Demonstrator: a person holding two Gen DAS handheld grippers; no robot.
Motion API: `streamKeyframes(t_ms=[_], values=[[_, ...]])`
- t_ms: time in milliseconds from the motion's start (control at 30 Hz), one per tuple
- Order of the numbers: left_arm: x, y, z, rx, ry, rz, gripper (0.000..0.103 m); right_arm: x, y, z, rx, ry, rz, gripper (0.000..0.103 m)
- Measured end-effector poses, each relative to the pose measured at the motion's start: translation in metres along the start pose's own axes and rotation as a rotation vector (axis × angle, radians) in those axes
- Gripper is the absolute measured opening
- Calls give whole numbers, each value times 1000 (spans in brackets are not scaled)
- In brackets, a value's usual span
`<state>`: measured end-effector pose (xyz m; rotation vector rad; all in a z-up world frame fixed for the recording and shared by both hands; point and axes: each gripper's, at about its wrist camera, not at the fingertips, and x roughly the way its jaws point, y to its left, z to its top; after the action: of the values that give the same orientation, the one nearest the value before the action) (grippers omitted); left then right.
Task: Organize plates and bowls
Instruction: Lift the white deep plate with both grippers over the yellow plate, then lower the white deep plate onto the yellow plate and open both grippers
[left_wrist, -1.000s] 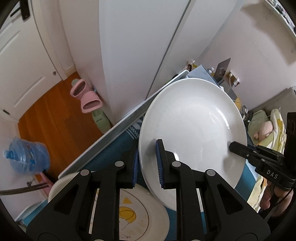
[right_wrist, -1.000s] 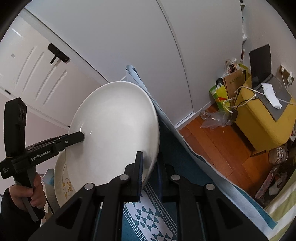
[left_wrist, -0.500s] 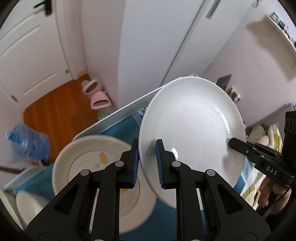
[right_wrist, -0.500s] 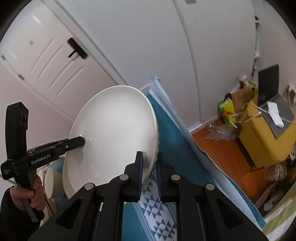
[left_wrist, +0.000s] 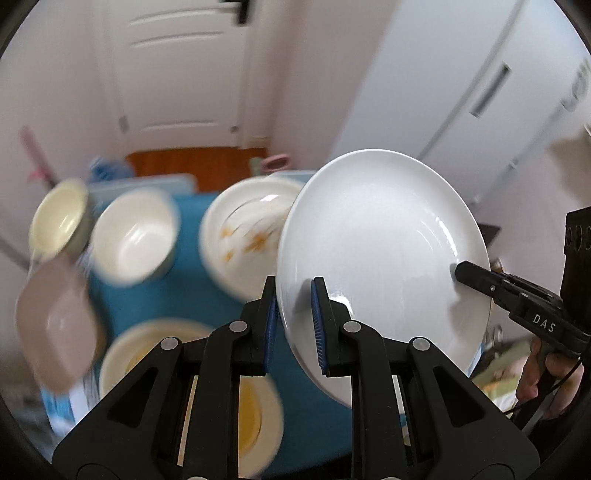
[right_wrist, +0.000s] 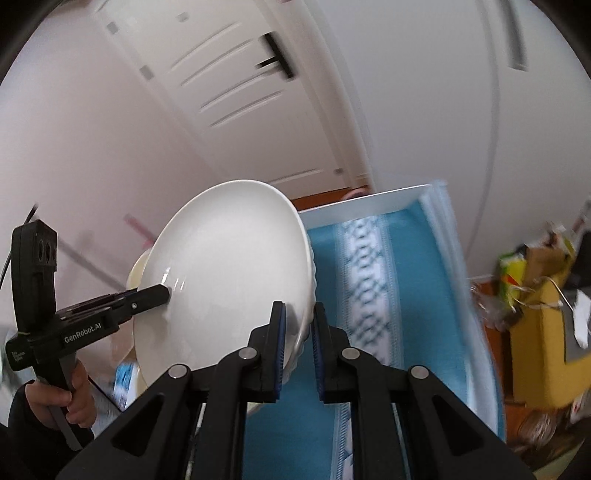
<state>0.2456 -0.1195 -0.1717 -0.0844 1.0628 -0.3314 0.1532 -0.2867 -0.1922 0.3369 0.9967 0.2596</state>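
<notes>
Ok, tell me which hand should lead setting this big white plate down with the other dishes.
Left, probably. The left gripper and right gripper both clamp the white plate, but the flower-patterned plate and bowls lie on the left gripper's side.

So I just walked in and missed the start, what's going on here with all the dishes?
A person is sorting dishes with two hand-held grippers. Both the left gripper and the right gripper are clamped on opposite edges of one big white plate, holding it tilted in the air above the blue cloth. On the cloth below sit a patterned plate, a white bowl, a cream bowl, a pinkish dish and a yellow-centred plate, all blurred.
</notes>
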Motion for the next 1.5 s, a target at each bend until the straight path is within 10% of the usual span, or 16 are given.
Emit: streamKeyframes(t_ms=[600, 1067, 1500], values=[[-25, 116, -139, -310, 39, 161, 15, 103, 93, -76, -232, 273, 141, 13], [6, 151, -148, -372, 73, 102, 16, 131, 114, -81, -318, 305, 36, 13], [18, 139, -148, -259, 112, 231, 15, 139, 122, -82, -376, 299, 2, 13]])
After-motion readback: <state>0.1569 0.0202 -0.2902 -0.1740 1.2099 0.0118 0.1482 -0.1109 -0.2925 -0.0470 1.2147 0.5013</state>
